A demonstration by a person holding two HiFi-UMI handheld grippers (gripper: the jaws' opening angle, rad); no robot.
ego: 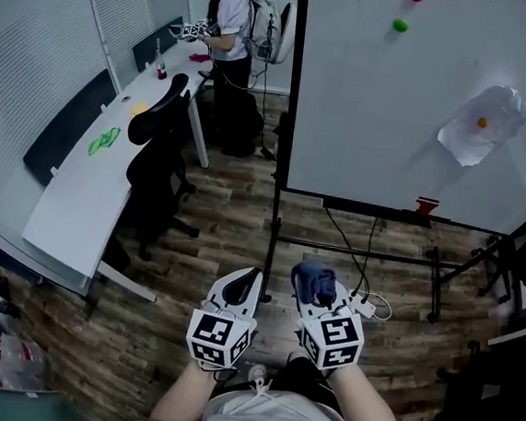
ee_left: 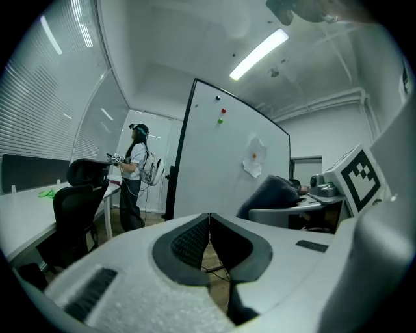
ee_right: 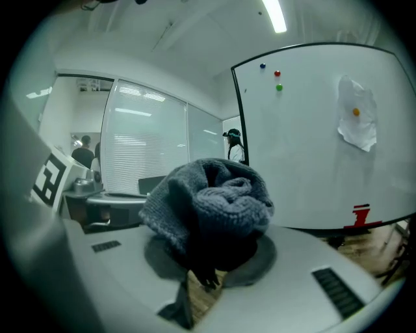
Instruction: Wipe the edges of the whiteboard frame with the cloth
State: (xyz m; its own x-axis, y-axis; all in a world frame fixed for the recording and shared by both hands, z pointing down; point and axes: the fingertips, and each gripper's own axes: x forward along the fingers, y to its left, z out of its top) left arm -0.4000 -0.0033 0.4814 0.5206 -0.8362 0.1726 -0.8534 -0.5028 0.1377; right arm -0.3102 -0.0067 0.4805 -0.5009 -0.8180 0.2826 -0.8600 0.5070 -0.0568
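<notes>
1. Nearest, low in the head view, the white left gripper (ego: 253, 280) has its jaws pressed together with nothing between them.
2. Just beside it, the white right gripper (ego: 316, 293) pinches a bunched grey-blue knitted cloth (ego: 315, 277).
3. The large whiteboard's thin black frame (ego: 292, 87) stands well apart, across the wooden floor (ego: 226, 211).
4. Wiping seems not yet begun; every edge appears left to do.
</notes>
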